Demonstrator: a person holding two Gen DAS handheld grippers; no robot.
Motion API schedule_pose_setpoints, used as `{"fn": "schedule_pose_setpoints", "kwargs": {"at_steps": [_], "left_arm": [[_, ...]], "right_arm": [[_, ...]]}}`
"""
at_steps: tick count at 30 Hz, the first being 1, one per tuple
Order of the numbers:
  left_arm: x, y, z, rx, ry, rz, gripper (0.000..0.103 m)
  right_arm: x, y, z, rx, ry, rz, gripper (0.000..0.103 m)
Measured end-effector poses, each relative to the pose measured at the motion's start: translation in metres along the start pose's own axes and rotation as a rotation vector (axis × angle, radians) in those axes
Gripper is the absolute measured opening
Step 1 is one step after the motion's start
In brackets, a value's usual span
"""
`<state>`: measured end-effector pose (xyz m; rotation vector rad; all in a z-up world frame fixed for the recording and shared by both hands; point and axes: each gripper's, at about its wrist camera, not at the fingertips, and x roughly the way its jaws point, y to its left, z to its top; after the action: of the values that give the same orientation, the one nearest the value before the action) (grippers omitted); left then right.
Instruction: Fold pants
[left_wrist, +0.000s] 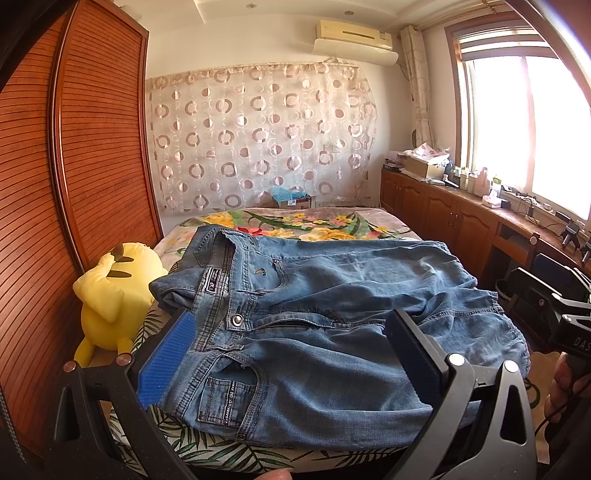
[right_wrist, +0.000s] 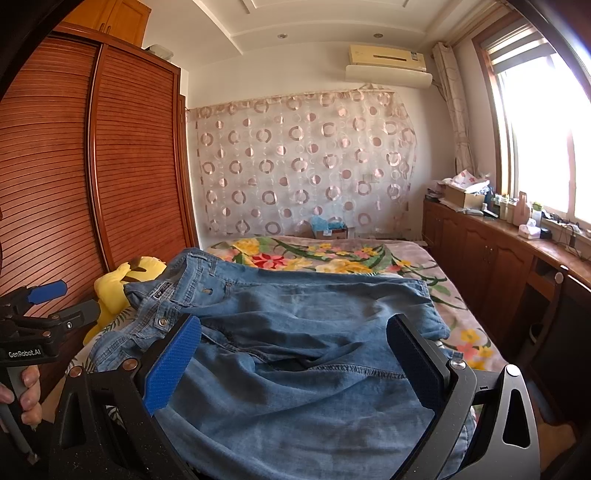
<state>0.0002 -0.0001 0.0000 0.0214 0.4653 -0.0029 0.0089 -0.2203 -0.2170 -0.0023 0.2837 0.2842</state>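
Nearest to each camera, both grippers stand with their fingers spread wide and nothing between the pads. Across the left gripper (left_wrist: 291, 354), the waistband end of the blue jeans (left_wrist: 317, 314) lies on the bed (left_wrist: 332, 221), with the metal button and front pocket just beyond its blue-padded left finger (left_wrist: 166, 358). Whether the fingers touch the denim I cannot tell. Further along the same garment, the right gripper (right_wrist: 295, 362) frames the leg part of the jeans (right_wrist: 295, 332), which fills the gap between its blue pads (right_wrist: 171, 369) and runs under them toward the camera. One leg is doubled back over the other, its hem seam running across just ahead of the pads.

Beside the waistband, on the side of the louvred wooden wardrobe (left_wrist: 74, 166), a yellow plush toy (left_wrist: 110, 291) sits at the bed's edge, touching or nearly touching the denim. Past the jeans, the flowered bedspread is bare up to its far end, where an open cardboard box (left_wrist: 291, 201) holds something blue and crumpled. On the long wooden counter (left_wrist: 517, 218) under the window, another open box (left_wrist: 424, 166) holds white flowered wrapping, with bottles and a tissue pack standing further along.
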Motion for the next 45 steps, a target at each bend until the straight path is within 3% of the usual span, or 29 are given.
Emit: {"fn": "schedule_pose_setpoints", "kwargs": {"at_steps": [36, 45], "left_arm": [[0.000, 0.000, 0.000, 0.001, -0.003, -0.002, 0.103], [0.015, 0.004, -0.008, 0.020, 0.056, -0.035, 0.103]], "right_arm": [[0.000, -0.002, 0.000, 0.002, -0.007, 0.001, 0.101], [0.006, -0.006, -0.005, -0.001, 0.023, 0.001, 0.101]]}}
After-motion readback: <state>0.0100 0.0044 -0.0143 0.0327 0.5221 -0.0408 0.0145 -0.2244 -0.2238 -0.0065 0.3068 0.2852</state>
